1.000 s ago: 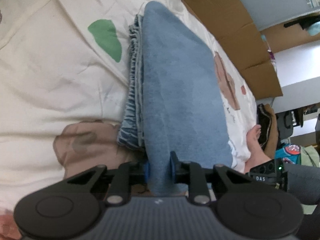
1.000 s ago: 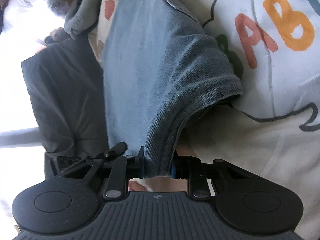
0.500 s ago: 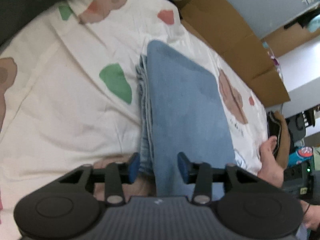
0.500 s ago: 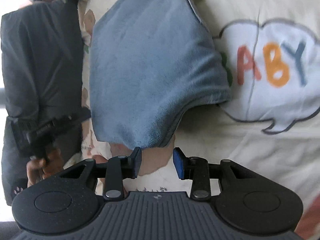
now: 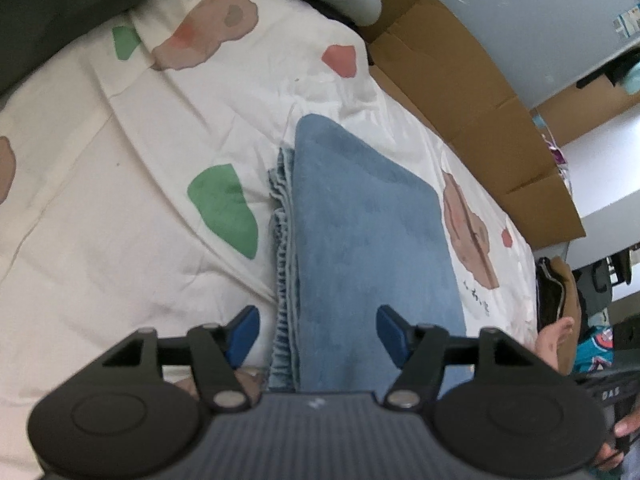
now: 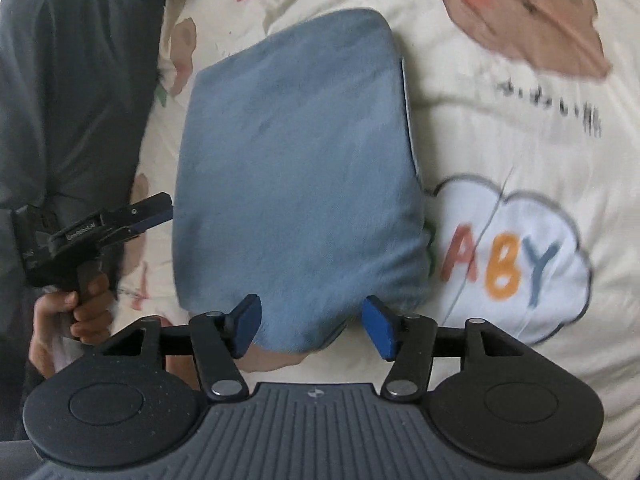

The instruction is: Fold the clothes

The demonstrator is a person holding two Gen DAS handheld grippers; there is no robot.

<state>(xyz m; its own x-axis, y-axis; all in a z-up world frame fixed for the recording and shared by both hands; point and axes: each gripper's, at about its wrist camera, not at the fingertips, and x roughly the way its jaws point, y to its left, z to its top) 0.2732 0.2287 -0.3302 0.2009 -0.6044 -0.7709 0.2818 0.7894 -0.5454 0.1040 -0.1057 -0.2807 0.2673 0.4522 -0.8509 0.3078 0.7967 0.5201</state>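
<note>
my printed bedsheet spreads widest; on it lies the folded blue garment, flat. my left tongs and right tongs have just been opening, both released above it, pads gripping nothing

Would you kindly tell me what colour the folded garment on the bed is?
Blue, the folded garment, clearest in the right wrist view.

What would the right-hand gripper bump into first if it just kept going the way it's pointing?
Most likely the folded blue garment lying on the printed bedsheet. The right gripper, jaws open, points at its near edge; depth is uncertain.
</note>
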